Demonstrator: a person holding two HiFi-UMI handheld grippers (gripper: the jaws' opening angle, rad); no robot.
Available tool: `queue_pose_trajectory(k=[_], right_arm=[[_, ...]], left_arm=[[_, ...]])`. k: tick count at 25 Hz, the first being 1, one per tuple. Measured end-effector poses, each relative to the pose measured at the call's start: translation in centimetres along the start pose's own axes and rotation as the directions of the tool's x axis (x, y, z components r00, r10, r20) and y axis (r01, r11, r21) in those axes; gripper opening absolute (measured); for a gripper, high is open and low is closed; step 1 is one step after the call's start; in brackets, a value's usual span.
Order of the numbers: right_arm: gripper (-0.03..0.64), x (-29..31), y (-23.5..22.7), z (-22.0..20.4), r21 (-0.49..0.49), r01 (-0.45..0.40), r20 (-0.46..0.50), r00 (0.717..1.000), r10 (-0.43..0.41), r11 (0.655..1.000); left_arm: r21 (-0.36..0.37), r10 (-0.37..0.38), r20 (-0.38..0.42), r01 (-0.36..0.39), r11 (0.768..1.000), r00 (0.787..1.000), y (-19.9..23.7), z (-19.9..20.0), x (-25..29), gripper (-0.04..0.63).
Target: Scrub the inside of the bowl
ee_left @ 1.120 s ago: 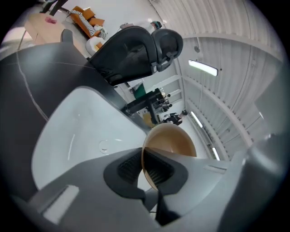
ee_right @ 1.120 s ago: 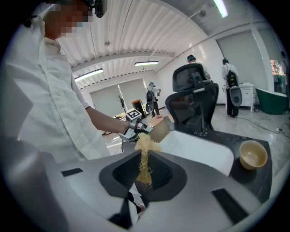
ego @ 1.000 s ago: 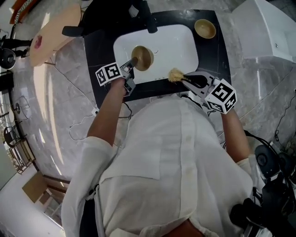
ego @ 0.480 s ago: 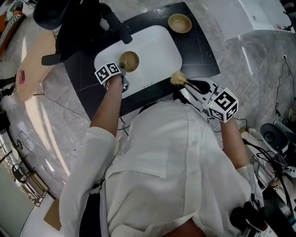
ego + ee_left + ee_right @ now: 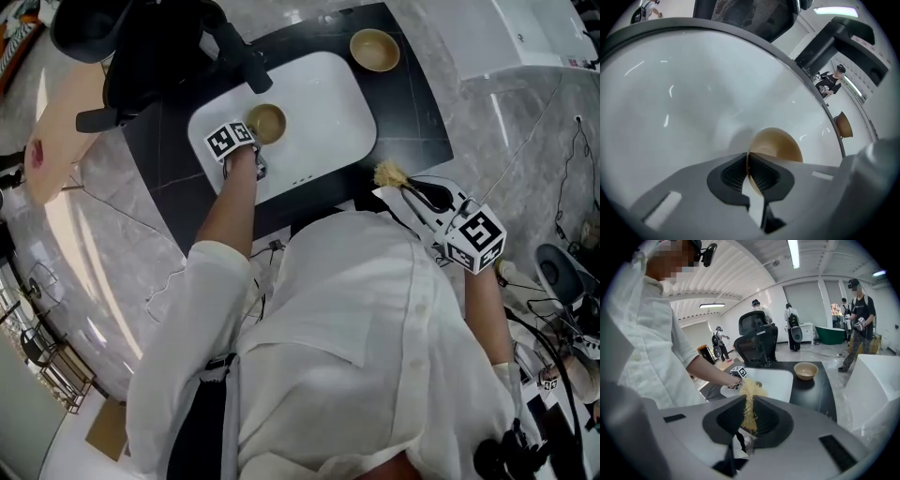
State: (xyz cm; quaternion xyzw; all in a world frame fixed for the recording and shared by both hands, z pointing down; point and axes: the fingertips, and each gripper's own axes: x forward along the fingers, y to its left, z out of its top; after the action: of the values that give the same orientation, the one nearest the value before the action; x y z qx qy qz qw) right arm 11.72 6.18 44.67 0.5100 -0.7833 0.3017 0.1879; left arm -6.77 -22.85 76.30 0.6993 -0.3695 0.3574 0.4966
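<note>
A small wooden bowl (image 5: pixel 266 122) sits tilted in the white sink (image 5: pixel 319 103). My left gripper (image 5: pixel 251 137) is shut on its near rim; in the left gripper view the bowl (image 5: pixel 777 145) stands on edge between the pads of my left gripper (image 5: pixel 749 174). My right gripper (image 5: pixel 405 186) hovers at the front right of the sink, over the black counter's edge, shut on a straw-coloured scrubber (image 5: pixel 387 174). In the right gripper view the scrubber (image 5: pixel 750 397) sticks out from my right gripper (image 5: pixel 749 422), apart from the bowl.
A second wooden bowl (image 5: pixel 375 49) stands on the black counter (image 5: pixel 417 112) beyond the sink's right corner. A black office chair (image 5: pixel 150 47) stands behind the sink. A white box (image 5: pixel 534 37) lies at the far right. Cables trail on the marble floor (image 5: pixel 141 206).
My right gripper has carried the scrubber right and back, away from the sink's front edge. The left gripper still holds the bowl in the sink. The head camera has shifted.
</note>
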Motion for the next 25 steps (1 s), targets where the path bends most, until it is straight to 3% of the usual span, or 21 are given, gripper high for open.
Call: queue_pose_trajectory(k=[14,25], right_arm=[[0.037,1.5,-1.8,1.6,-0.057,-0.119,-0.029,0.993,0.118,0.991],[0.037,3.9,-2.9,5.1,-0.18,-0.304,-0.039,0.952,0.302,0.935]], left_arm=[[0.047,0.03,0.048,-0.033,0.998,0.998,-1.4,0.8,-1.6,0.034],[0.089,0.021,0.144,-0.034,0.995,0.989,-4.5,0.3,-9.4,0.037]])
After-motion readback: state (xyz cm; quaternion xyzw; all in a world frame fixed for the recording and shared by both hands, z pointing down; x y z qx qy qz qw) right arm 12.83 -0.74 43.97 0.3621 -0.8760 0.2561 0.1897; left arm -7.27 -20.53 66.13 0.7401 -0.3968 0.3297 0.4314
